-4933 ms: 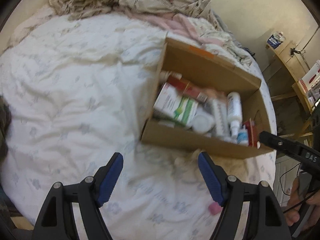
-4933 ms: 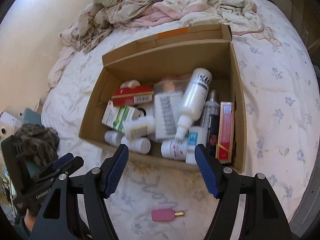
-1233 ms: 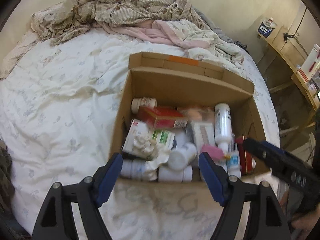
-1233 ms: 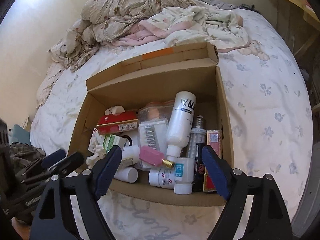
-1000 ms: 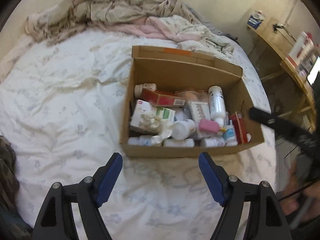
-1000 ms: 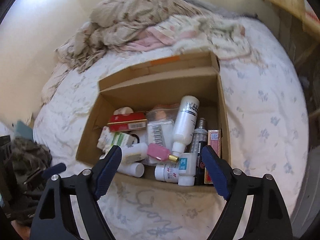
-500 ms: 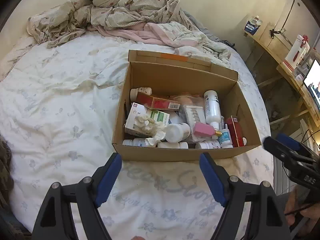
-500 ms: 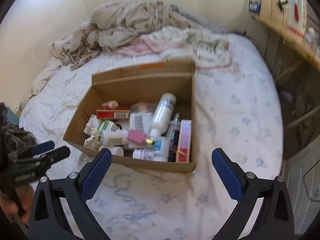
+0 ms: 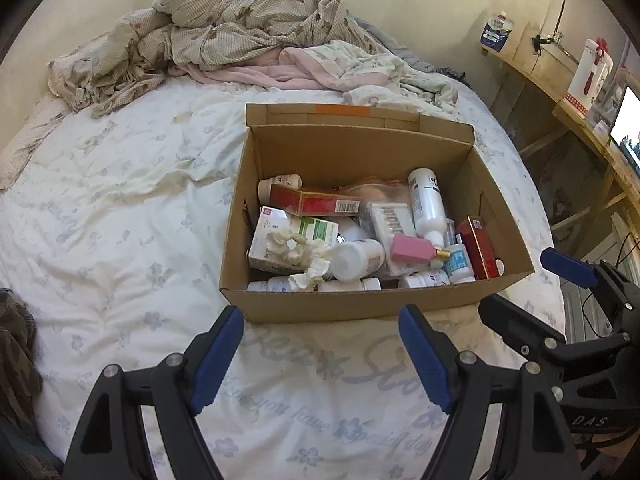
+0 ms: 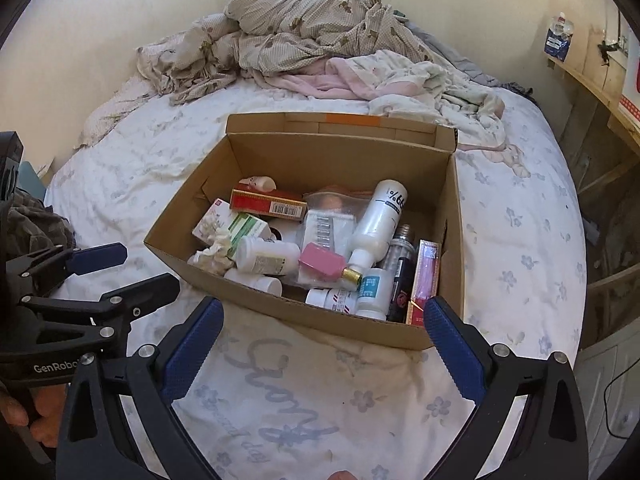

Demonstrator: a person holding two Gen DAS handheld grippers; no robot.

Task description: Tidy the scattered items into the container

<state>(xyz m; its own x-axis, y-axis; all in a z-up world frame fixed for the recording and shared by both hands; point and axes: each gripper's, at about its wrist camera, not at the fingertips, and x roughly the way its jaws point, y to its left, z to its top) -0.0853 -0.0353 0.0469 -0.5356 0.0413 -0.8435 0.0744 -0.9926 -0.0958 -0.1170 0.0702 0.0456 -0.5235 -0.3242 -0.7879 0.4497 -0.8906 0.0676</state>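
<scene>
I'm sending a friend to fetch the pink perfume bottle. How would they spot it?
Look on the bed for the open cardboard box. Near its front, on top of the pile, lies the pink perfume bottle, flat on its side. It is the only pink, blocky bottle with a gold cap among white pill bottles.

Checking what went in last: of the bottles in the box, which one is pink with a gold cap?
The small flat pink bottle lying on top near the middle of the cardboard box, gold cap toward the right wall. The other bottles there are white.
</scene>
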